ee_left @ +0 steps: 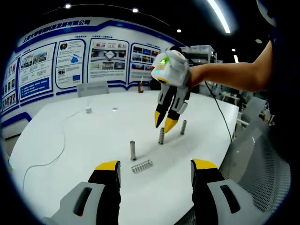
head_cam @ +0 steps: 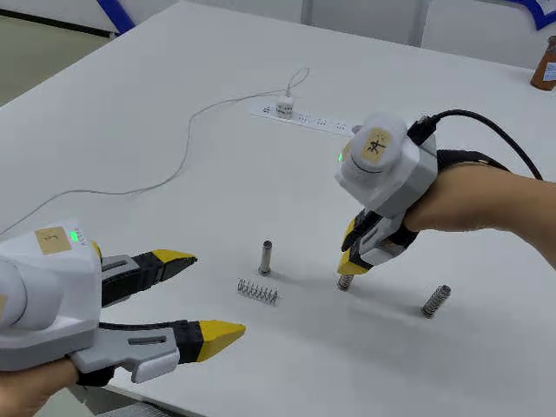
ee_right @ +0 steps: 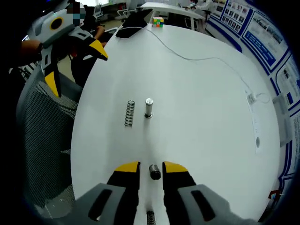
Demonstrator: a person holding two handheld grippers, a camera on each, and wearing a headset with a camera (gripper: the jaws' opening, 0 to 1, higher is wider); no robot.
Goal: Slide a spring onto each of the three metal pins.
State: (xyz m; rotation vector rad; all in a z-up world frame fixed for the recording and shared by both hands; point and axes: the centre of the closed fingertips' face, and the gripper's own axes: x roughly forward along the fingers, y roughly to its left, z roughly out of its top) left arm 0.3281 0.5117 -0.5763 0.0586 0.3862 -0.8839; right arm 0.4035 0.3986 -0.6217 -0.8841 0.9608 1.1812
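Note:
A bare metal pin (head_cam: 265,257) (ee_left: 132,150) (ee_right: 148,107) stands upright mid-table, and a loose spring (head_cam: 258,292) (ee_left: 141,166) (ee_right: 129,113) lies flat beside it. To its right, a second pin (head_cam: 345,281) (ee_left: 161,135) (ee_right: 154,172) wears a spring. My right gripper (head_cam: 352,265) (ee_left: 165,124) (ee_right: 152,168) points down over it, its jaws a narrow gap apart on either side of the pin top. Farther right, a third pin (head_cam: 435,301) (ee_left: 183,126) also carries a spring. My left gripper (head_cam: 204,295) (ee_left: 155,165) hovers open at the near left, holding nothing.
A white power strip (head_cam: 300,117) with a plugged charger and a thin white cable (head_cam: 187,143) lies at the back. A brown bottle (head_cam: 545,65) stands far right. The table's near edge (head_cam: 287,408) runs just below my left gripper. A mesh chair (ee_right: 42,140) stands beside the table.

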